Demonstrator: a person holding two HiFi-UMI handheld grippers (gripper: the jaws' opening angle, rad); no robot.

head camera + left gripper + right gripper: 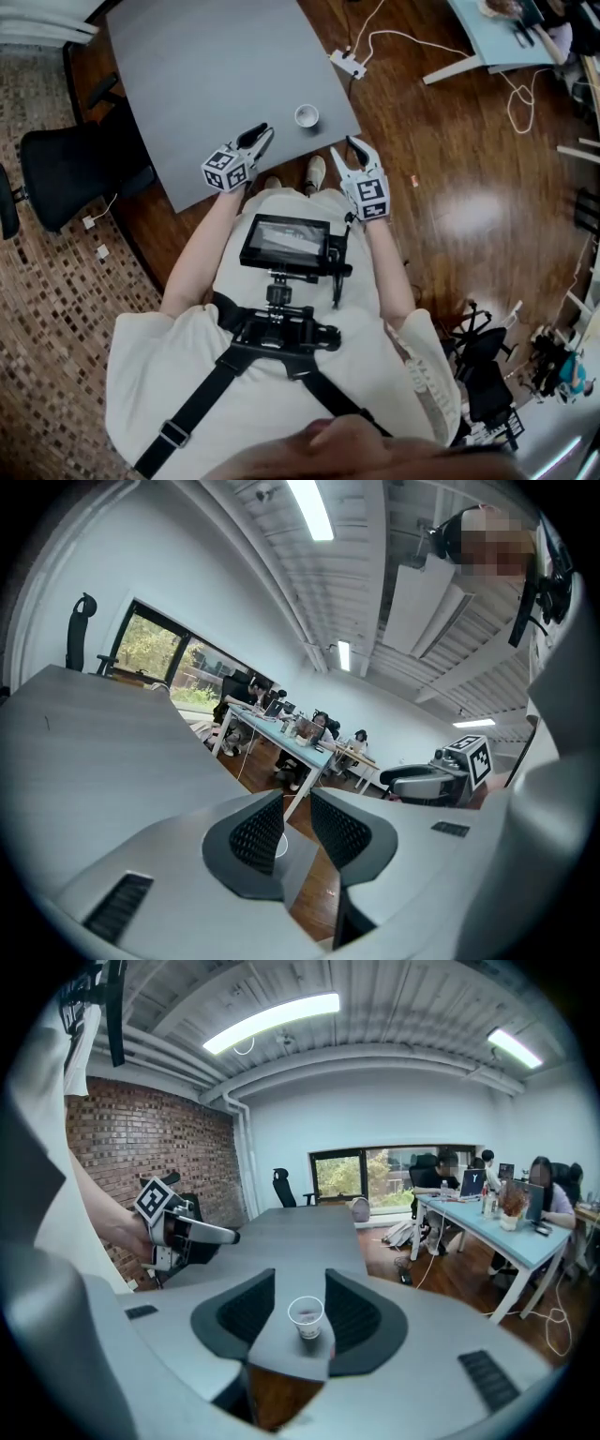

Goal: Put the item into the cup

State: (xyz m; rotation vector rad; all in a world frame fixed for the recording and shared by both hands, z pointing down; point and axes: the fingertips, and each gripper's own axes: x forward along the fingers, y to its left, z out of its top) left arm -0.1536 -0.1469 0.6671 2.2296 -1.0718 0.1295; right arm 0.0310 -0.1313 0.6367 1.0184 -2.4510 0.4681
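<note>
I am holding my left tool [263, 134] over the near edge of the grey desk [206, 75], with its jaws spread and nothing between them. Through the gap its own view is showing only the desk's corner and the floor, with a thin arc of white rim peeking past one jaw. I am holding my right tool [350, 146] just off the desk's near corner. It too is standing spread and empty, and it is pointing straight at the white paper cup [307, 115].

The cup is standing upright on the desk close to that corner, a little beyond the two tools and between them, touching neither. Something faintly pinkish is showing inside it in the right gripper view, but I cannot tell what it is. A small pinkish piece [415, 179] is lying on the wood floor [441, 112] off to my right, well apart from the desk.
</note>
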